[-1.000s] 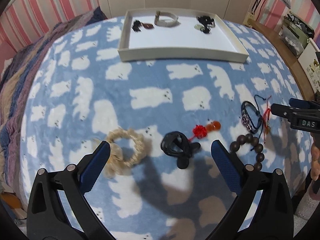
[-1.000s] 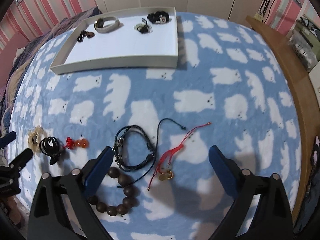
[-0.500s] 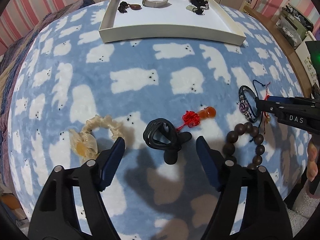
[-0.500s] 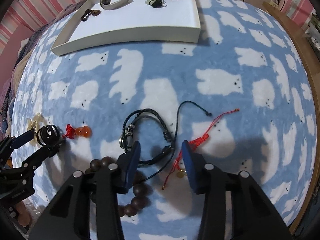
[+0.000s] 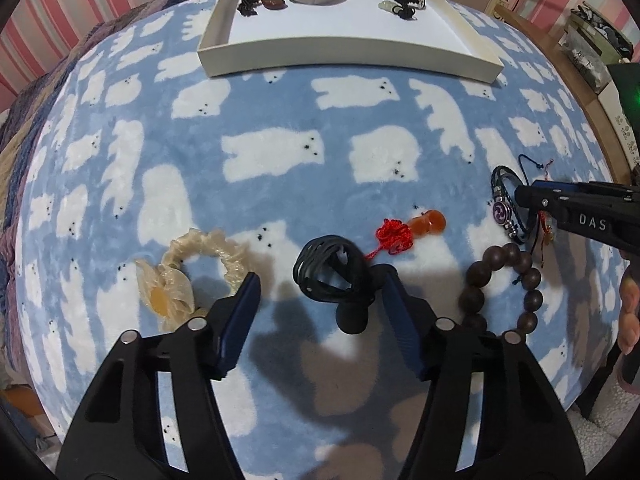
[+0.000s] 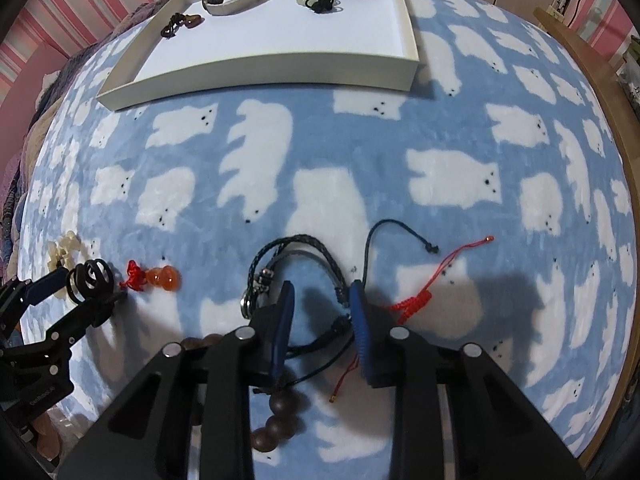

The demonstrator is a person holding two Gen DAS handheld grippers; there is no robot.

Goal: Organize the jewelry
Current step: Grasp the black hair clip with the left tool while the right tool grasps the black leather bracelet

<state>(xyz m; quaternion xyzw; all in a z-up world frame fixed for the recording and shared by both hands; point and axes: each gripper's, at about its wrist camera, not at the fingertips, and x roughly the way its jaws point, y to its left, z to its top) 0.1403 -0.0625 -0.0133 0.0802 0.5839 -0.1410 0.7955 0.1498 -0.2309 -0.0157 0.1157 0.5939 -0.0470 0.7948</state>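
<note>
Your left wrist camera sits low and close over the near edge of the polar-bear blanket [image 5: 280, 148], looking forward along its own fingers toward the white tray [image 5: 348, 52] at the far side. The black coiled bracelet [image 5: 328, 272] lies just ahead of the lens.

Your right wrist camera looks the same way from further right, equally close to the blanket [image 6: 440, 128], tilted down a little more; the dark braided bracelet [image 6: 296, 256] fills its near field.

Both views share the tray [image 6: 256, 76], the red-knot gourd charm [image 5: 412, 228] [image 6: 156, 278] and the wooden bead bracelet [image 5: 500, 284] [image 6: 280, 412]. Each also catches the other tool: the right gripper [image 5: 524, 198] at the left view's right edge, the left gripper [image 6: 88, 290] at the right view's left edge.
</note>
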